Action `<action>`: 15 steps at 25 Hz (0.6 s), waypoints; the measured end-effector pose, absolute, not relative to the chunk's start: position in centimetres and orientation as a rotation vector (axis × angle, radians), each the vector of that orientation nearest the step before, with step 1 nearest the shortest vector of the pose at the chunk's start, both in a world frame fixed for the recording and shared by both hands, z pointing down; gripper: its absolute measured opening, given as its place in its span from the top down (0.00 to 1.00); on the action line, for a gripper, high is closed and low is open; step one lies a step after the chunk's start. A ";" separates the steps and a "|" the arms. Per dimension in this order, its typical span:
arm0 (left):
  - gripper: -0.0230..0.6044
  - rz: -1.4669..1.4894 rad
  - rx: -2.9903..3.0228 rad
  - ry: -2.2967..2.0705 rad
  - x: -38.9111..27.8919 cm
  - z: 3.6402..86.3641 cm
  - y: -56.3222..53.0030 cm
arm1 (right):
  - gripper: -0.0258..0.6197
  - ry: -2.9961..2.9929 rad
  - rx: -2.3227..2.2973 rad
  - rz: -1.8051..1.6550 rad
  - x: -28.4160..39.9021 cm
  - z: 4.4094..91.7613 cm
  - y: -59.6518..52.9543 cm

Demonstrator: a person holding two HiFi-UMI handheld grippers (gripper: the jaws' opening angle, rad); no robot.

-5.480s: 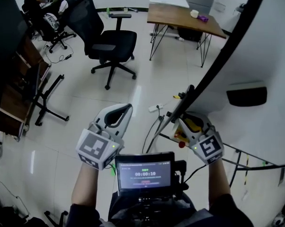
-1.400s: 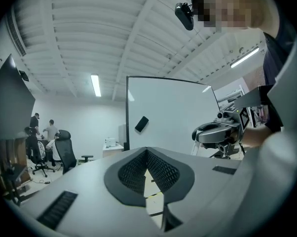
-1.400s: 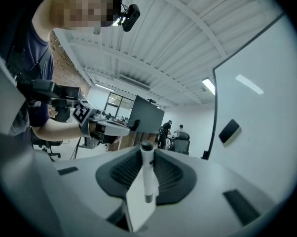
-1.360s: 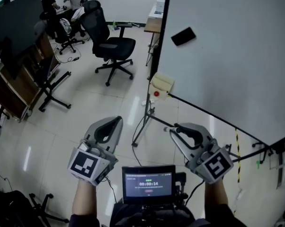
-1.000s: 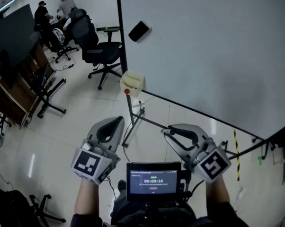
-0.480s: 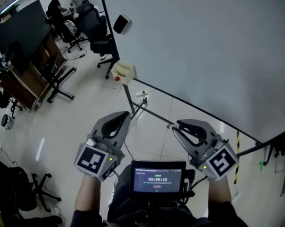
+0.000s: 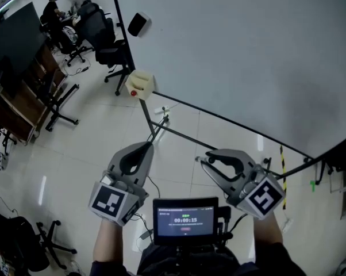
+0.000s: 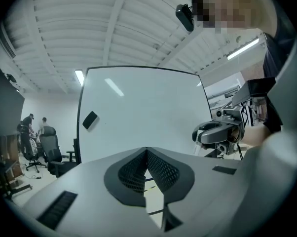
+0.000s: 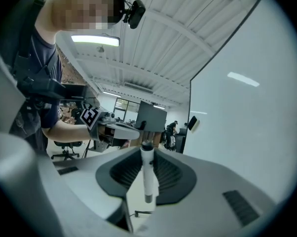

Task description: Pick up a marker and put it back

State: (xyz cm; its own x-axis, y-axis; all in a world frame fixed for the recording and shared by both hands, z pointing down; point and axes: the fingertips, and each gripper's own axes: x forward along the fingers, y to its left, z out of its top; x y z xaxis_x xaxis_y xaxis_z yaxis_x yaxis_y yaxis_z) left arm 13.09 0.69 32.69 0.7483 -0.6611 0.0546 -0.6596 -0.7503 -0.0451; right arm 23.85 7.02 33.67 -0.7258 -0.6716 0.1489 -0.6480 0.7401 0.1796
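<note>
Right gripper (image 9: 146,158) jaws clamp marker (image 9: 148,181) mid-barrel; it looks light, stiff, smooth, so it may slip. Left gripper (image 8: 146,151) jaws closed, empty.

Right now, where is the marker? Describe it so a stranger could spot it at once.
Start at the big whiteboard; in front of it the person holds two grey grippers. The marker is the slim white stick with dark ends, clamped between the jaws of the right gripper. The left gripper beside it is shut on nothing.
</note>
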 end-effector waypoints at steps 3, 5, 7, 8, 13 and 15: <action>0.96 -0.100 -2.964 1.049 12.1 33.7 0.8 | 0.82 -2.702 1.110 -0.172 22.7 34.0 7.2; 0.96 -0.087 -2.975 1.028 11.2 34.2 0.9 | 0.82 -2.689 1.134 -0.172 21.7 34.4 7.6; 0.96 -0.074 -2.989 1.019 10.4 34.8 1.0 | 0.82 -2.678 1.148 -0.166 20.8 34.6 8.1; 0.96 -0.065 -2.998 1.017 10.1 35.0 1.1 | 0.82 -2.671 1.155 -0.160 20.5 34.5 8.5; 0.96 -0.002 -3.022 1.011 9.7 34.2 2.8 | 0.82 -2.627 1.160 -0.189 20.4 33.6 10.2; 0.96 0.014 -2.999 0.999 9.7 33.1 3.7 | 0.82 -2.642 1.161 -0.227 20.5 32.8 10.8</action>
